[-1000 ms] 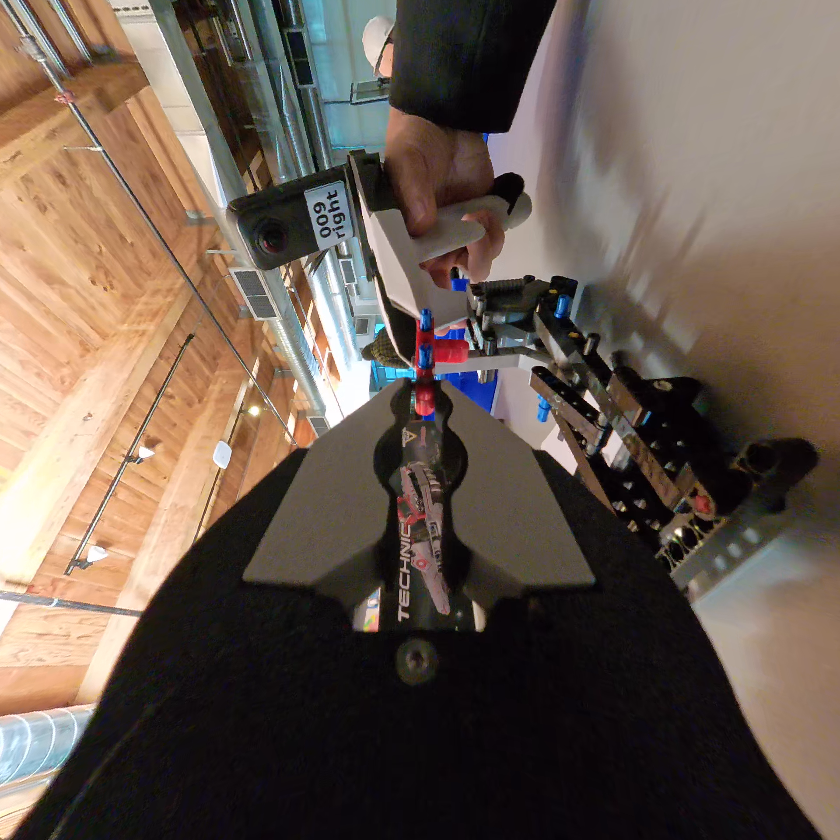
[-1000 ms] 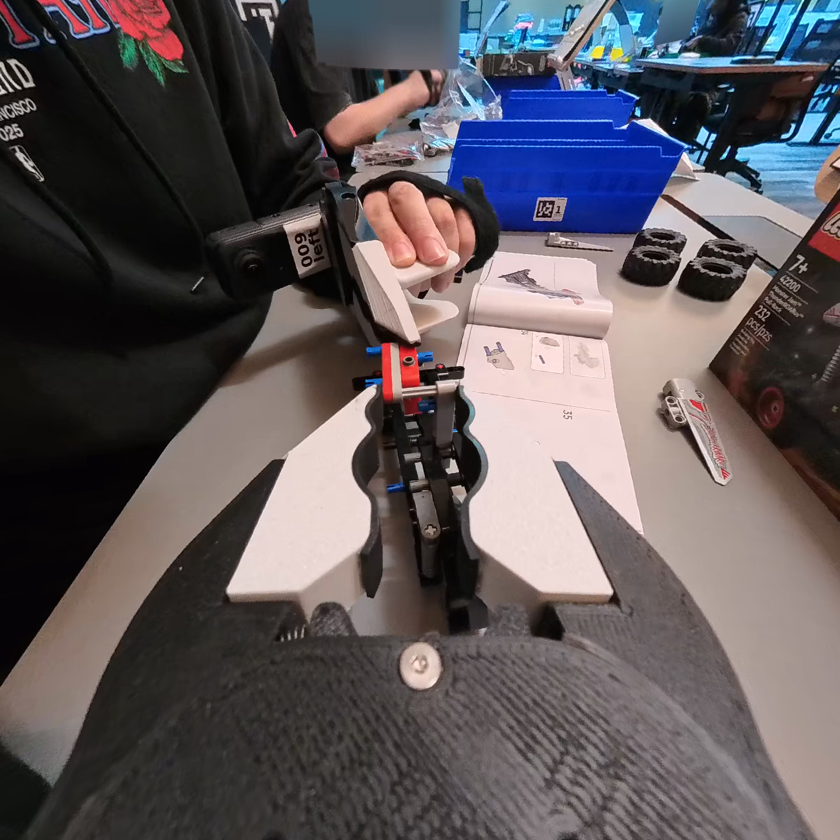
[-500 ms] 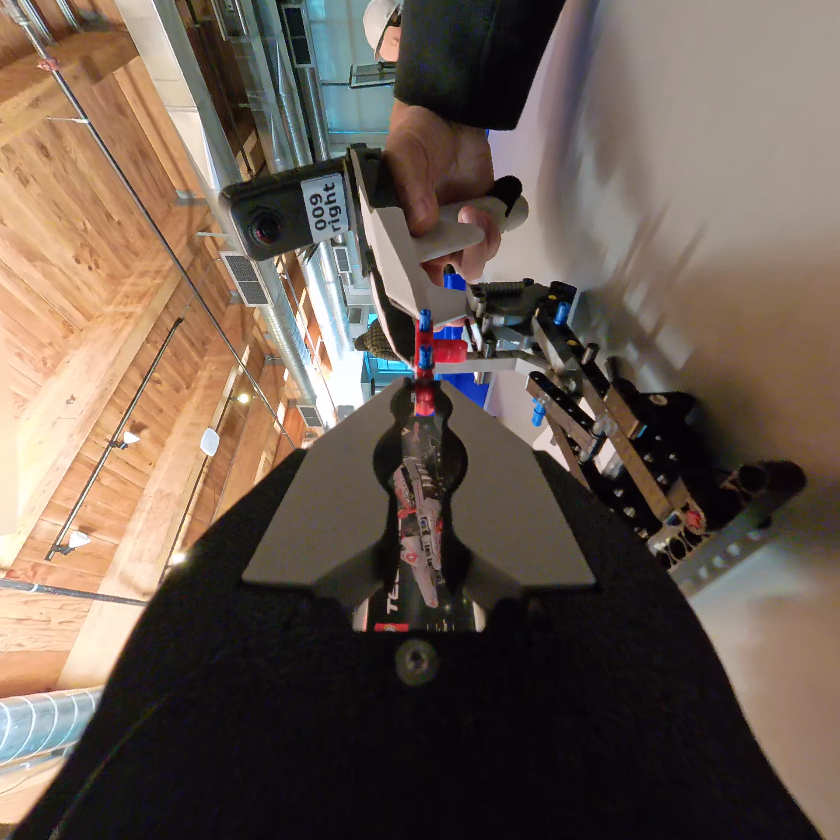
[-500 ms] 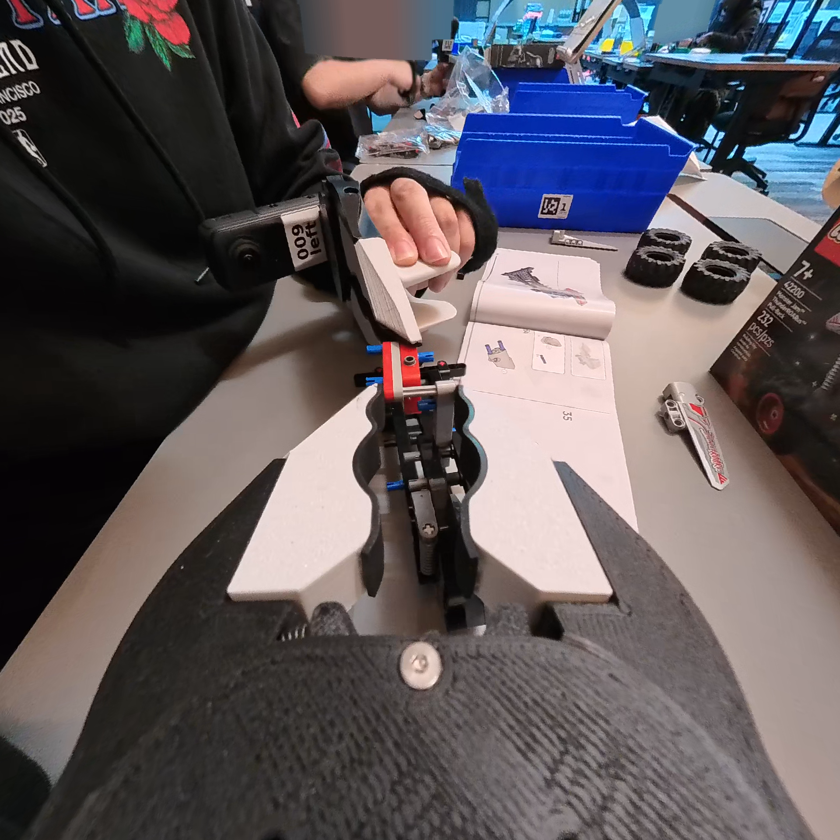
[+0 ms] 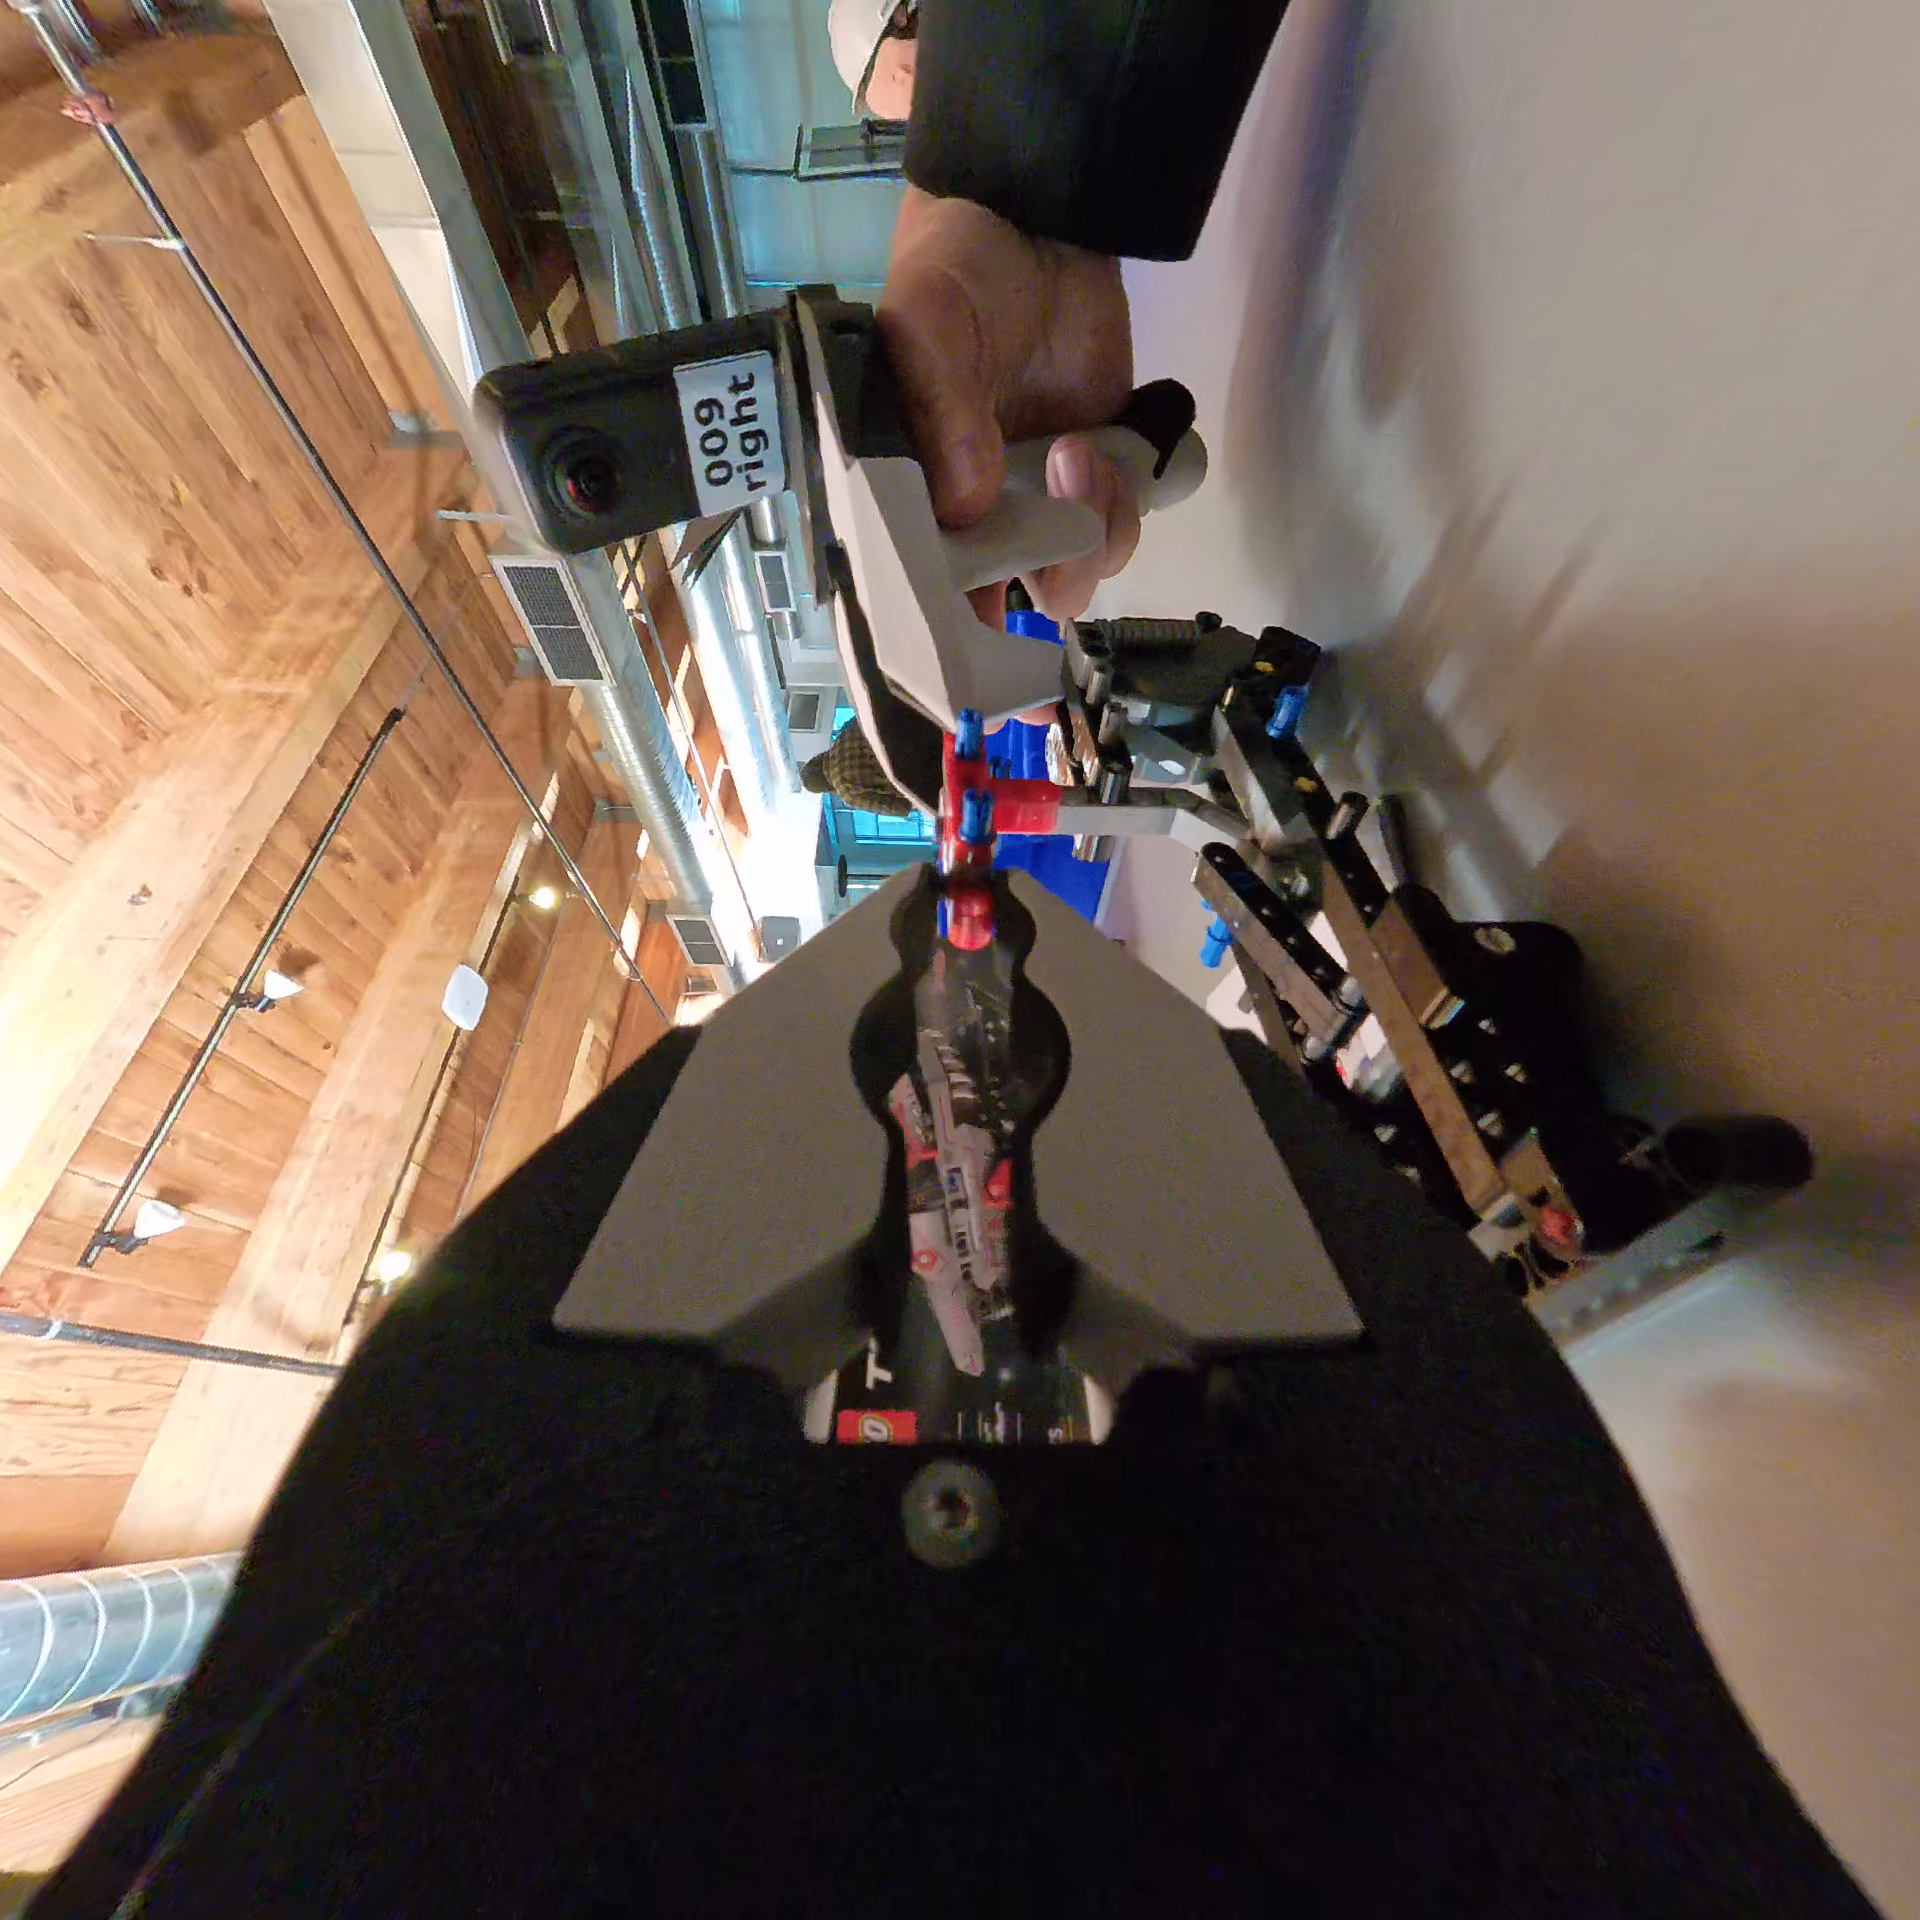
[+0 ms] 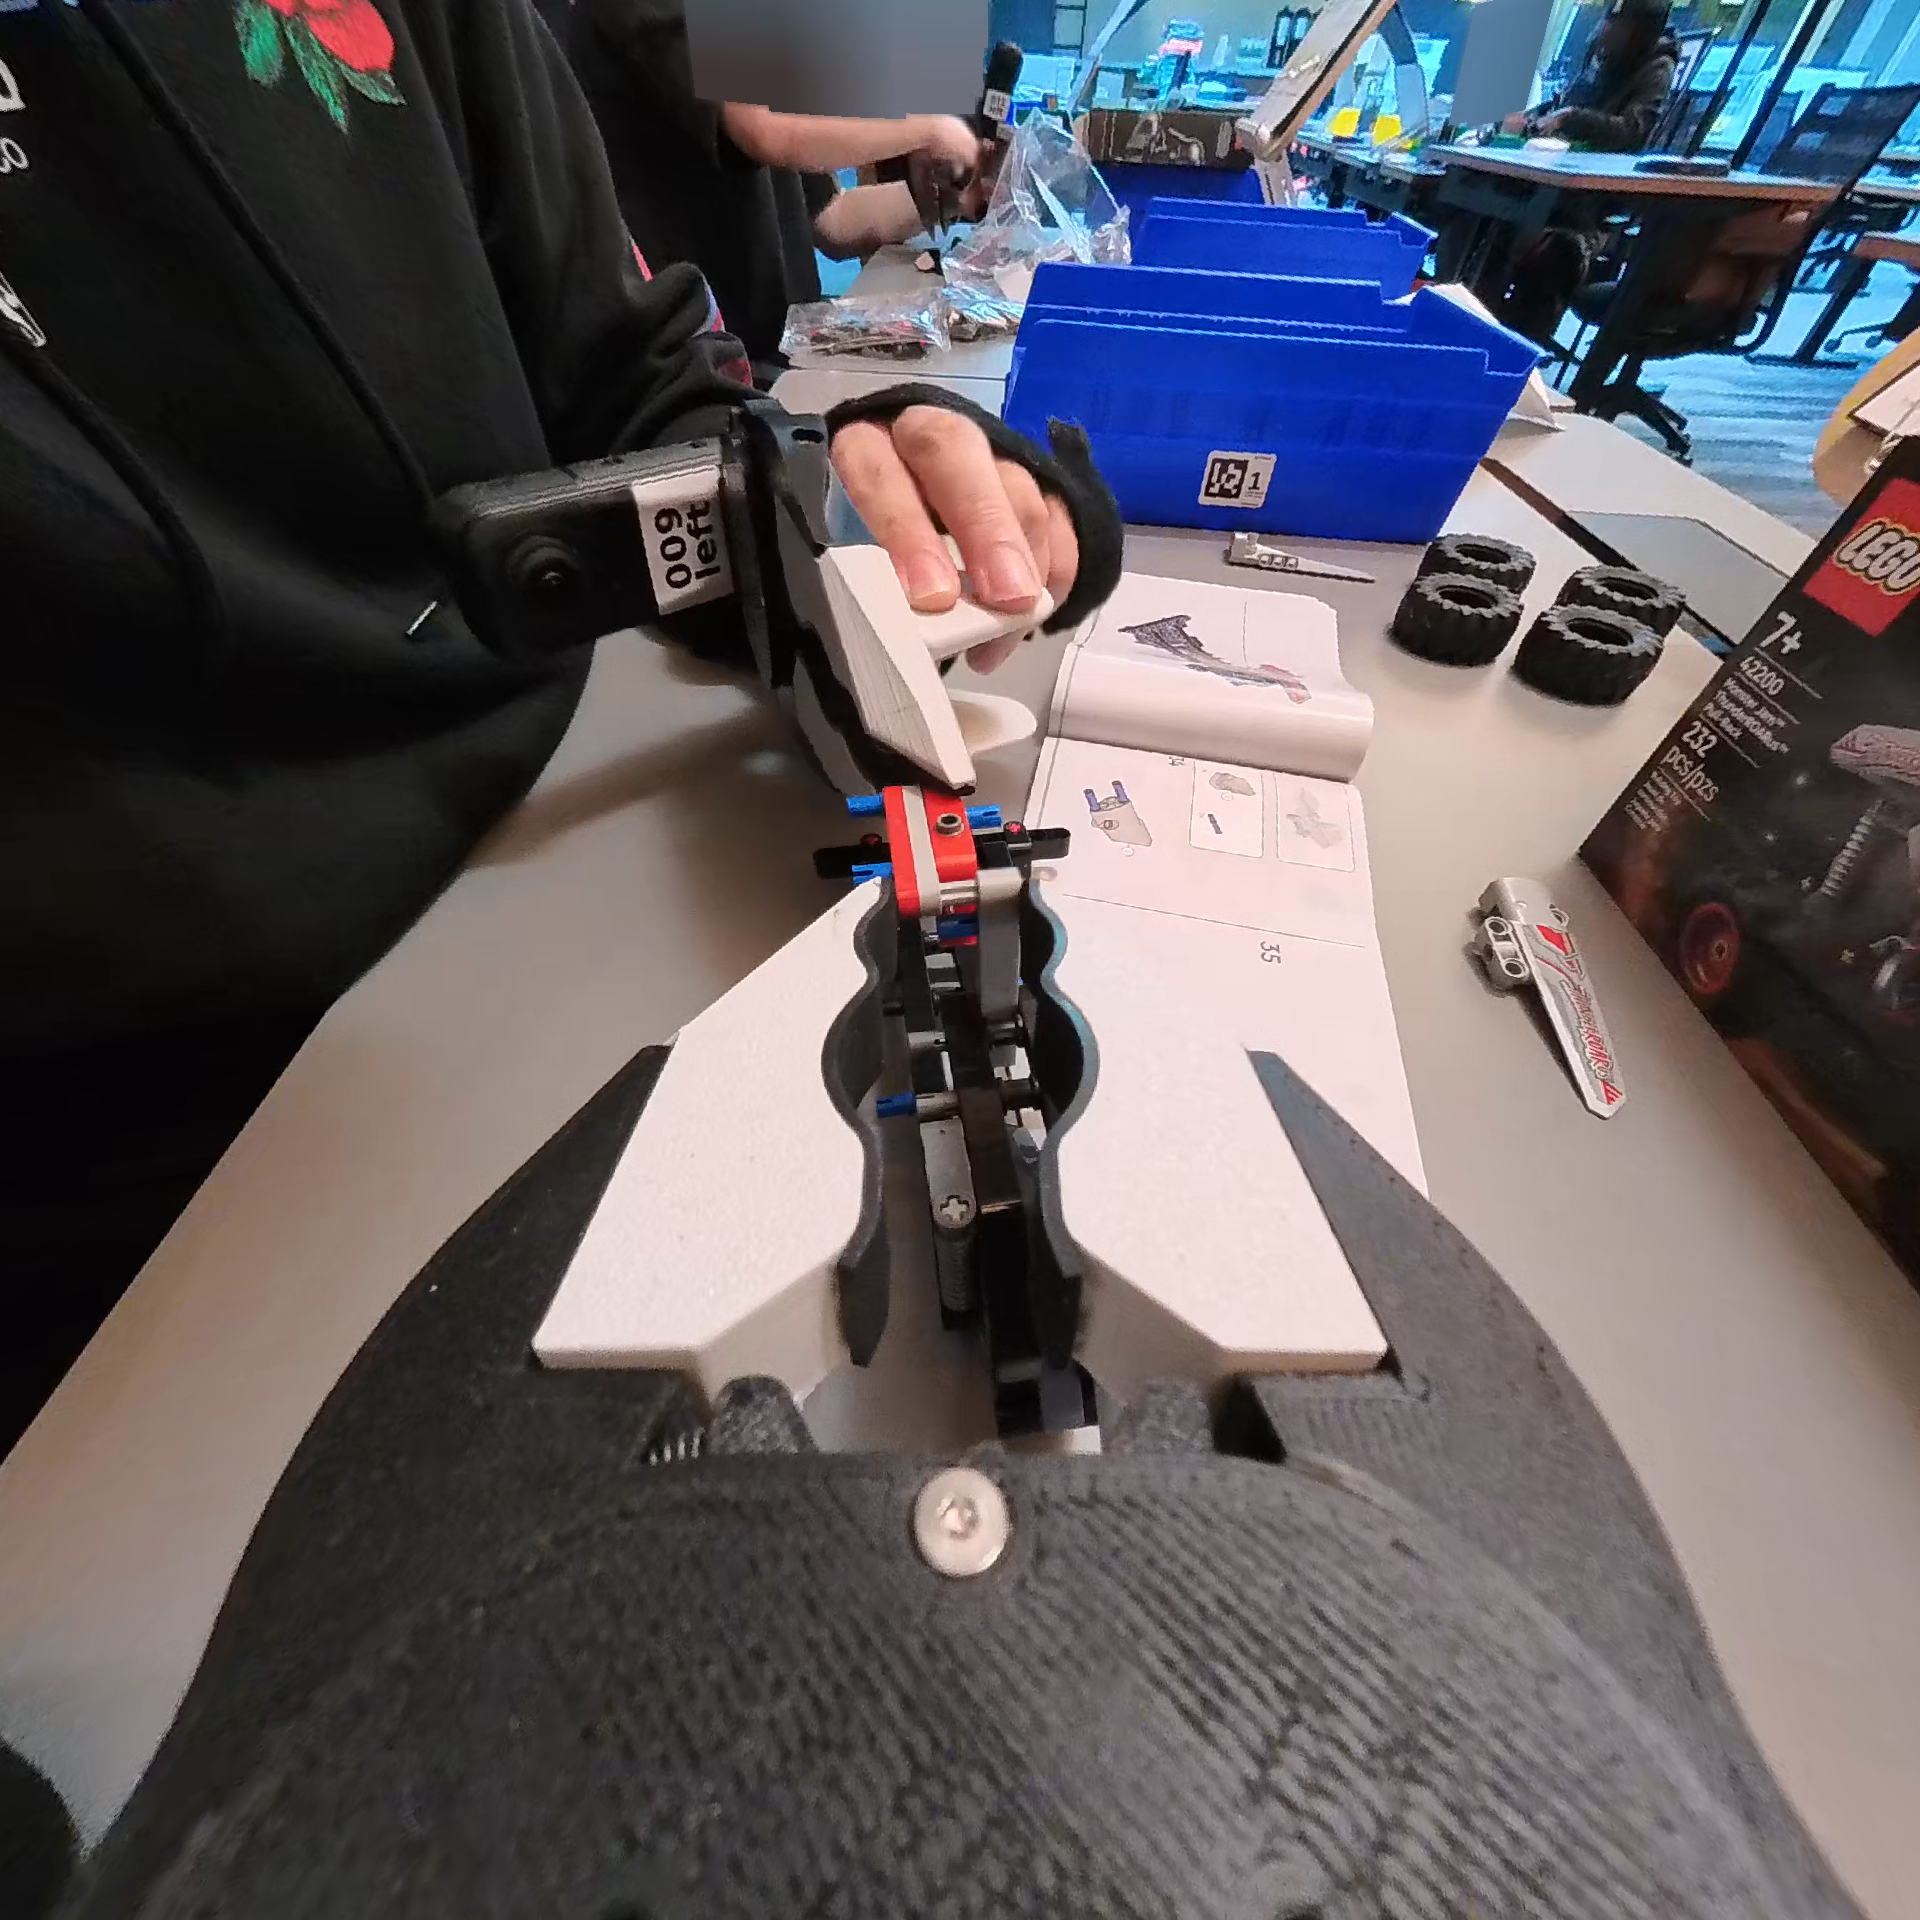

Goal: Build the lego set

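My right gripper (image 6: 956, 906) is shut on a black and grey lego chassis (image 6: 966, 1101) and holds it just above the table. A red connector piece (image 6: 925, 847) with blue pins sits at the chassis's far end. My left gripper (image 5: 966, 885) is shut on that red piece (image 5: 971, 920), coming in from above. It also shows in the right wrist view (image 6: 935, 774), held by a hand in a black glove. In the left wrist view the chassis (image 5: 1351, 987) runs off to the right, and the right gripper (image 5: 966, 686) grips its far end.
An open instruction booklet (image 6: 1195, 935) lies on the grey table (image 6: 1558, 1299) behind the chassis. A silver sticker panel (image 6: 1558, 997) and the lego box (image 6: 1787, 831) are at the right. Several black tyres (image 6: 1527, 623), a grey wedge piece (image 6: 1288, 561) and blue bins (image 6: 1247, 395) stand farther back. The tips of both grippers are at nearly the same place.
Both grippers keep their hold. The left gripper has tilted and risen a little over the red piece; the chassis has barely moved.
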